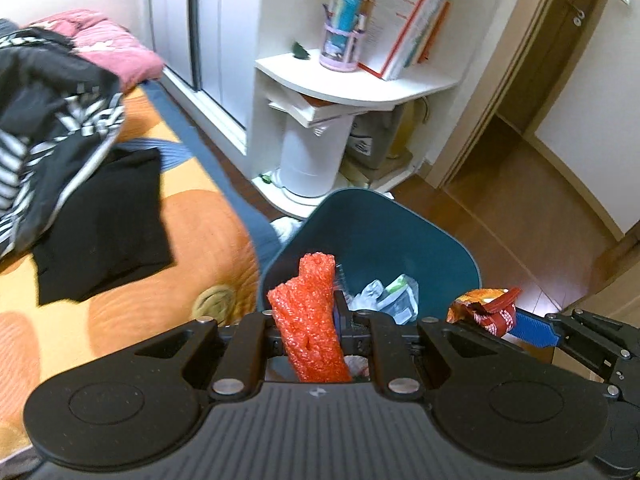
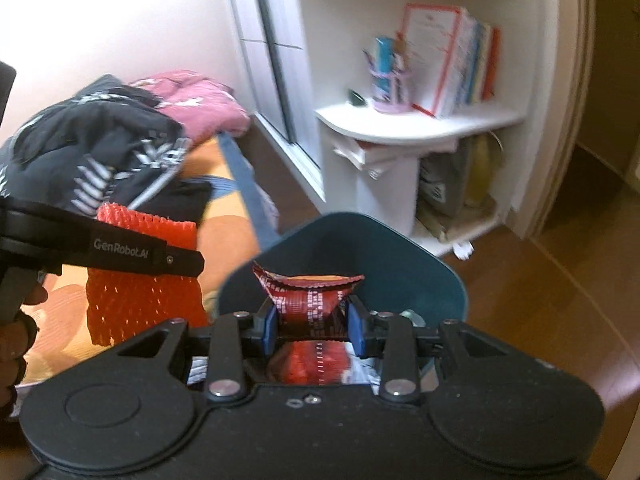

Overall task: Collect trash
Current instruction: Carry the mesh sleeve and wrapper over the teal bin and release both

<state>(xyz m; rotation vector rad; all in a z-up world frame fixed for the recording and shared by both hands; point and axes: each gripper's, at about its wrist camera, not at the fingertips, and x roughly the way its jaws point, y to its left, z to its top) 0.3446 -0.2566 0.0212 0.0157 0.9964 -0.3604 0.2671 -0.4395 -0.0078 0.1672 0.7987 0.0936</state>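
Left gripper point(image 1: 310, 332): pinching the red foam net point(image 1: 310, 320), above the near rim of the teal bin point(image 1: 372, 232).
Right gripper point(image 2: 314, 326): pinching a red snack wrapper point(image 2: 310, 298) over the bin.
Around: bed point(image 1: 140, 300) at 9 o'clock, white shelf point(image 1: 356, 84) at 12.
Hidden: crumpled trash point(image 1: 386, 296) inside, partly covered.

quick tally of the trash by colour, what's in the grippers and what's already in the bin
Red foam net, held in the left gripper: 1
Red snack wrapper, held in the right gripper: 1
White and grey crumpled packaging inside the teal bin: at least 1 clump, pieces not separable
Total: 3 at least, 2 held over the bin and 1 in it
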